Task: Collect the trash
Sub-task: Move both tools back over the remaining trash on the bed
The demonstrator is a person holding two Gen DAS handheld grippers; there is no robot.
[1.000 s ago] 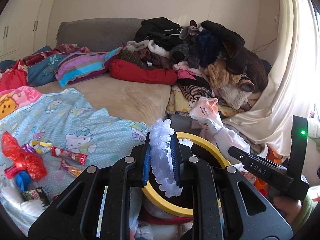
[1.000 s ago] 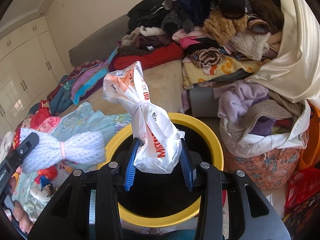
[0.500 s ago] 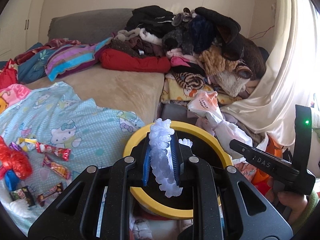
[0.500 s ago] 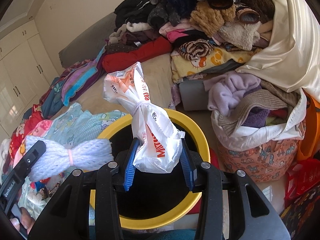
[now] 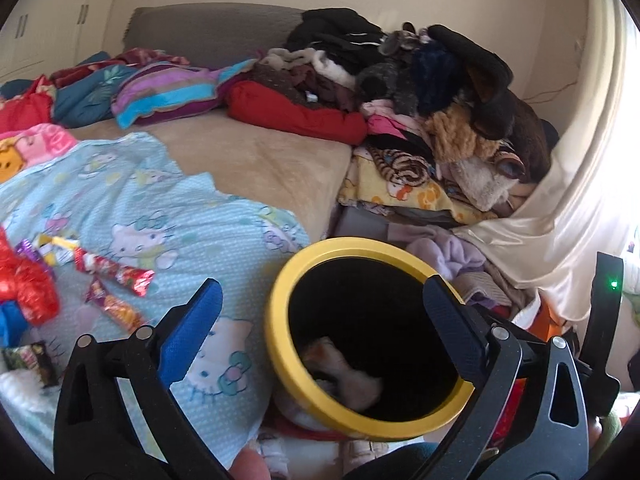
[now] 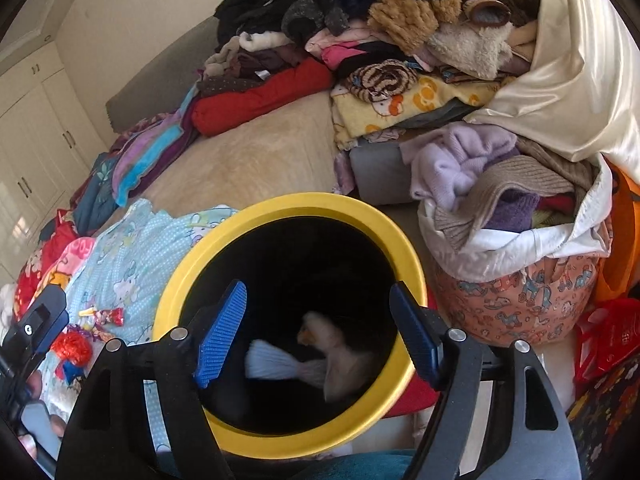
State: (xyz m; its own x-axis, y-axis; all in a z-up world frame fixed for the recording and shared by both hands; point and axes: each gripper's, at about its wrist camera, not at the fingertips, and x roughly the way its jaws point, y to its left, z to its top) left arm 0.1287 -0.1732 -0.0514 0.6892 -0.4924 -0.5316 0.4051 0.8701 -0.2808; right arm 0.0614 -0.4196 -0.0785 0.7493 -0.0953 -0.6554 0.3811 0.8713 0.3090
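Bin: round black waste bin with a yellow rim point(image 6: 404, 240), standing on the floor against the bed edge; seen from above in both wrist views point(image 5: 276, 292).
Bin contents: a white foam-net sleeve pinched at the waist point(image 6: 276, 364) and a knotted white plastic bag with orange-red print point(image 6: 340, 356), both blurred inside the dark interior; the bag also shows in the left view point(image 5: 344, 372). Whether they rest on the bottom cannot be told.
Left gripper point(image 5: 320, 320): jaws opening, spread wide, nothing between the blue pads; one finger over the blanket, the other over the bin's rim.
Right gripper point(image 6: 320, 336): jaws opening, nothing pinched; both fingers hang over the bin mouth, the two dropped items visible between and beneath them.
Trash on the bed: foil candy wrappers point(image 5: 116, 272), a crumpled red plastic wad point(image 5: 24, 284) and a small dark packet point(image 5: 34, 360), scattered on the pale blue cartoon-cat blanket point(image 5: 168, 216), apart from the bin.
Laundry bag: fabric sack with a pink cartoon print and white lining point(image 6: 516, 300), just beside the bin, stuffed with a lilac fleece point(image 6: 452, 160), a taupe ribbed knit and purple cloth.
Bed head: heaped clothes point(image 5: 420, 80) and a folded red blanket point(image 5: 296, 112).
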